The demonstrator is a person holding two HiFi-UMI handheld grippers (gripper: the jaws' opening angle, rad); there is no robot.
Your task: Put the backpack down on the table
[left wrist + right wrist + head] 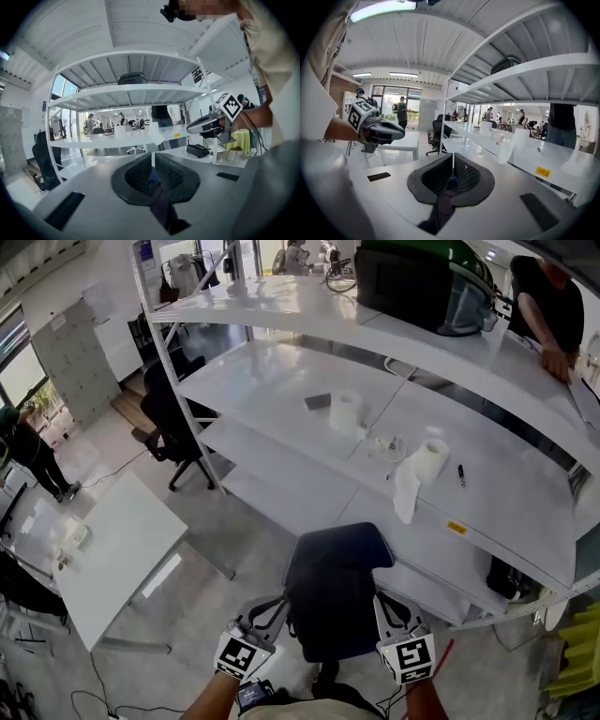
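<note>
Left tool (152,174) and right tool (452,172) each clenched on a dark strap (440,208). Navy backpack (336,587) held up between them, over the floor, just short of white tabletop (506,507).

The table (262,381) is bare at its left end. Mid-table stands a roll (345,411) with a dark card (318,401) beside it, then a cable tangle (386,444) and a second roll (431,457) whose loose sheet trails toward the front edge. A pen (460,474) lies just right of that roll, and beyond the pen the top is bare again. The top shelf (281,301) roofs the table and limits height; a bag (422,282) and a person (548,306) crowd its right end. A rack post (167,362) and a black chair (169,418) close off the left end. Lower shelves (281,474) lie ahead of the backpack (337,587). The floor to its left is open up to a side table (122,540)
</note>
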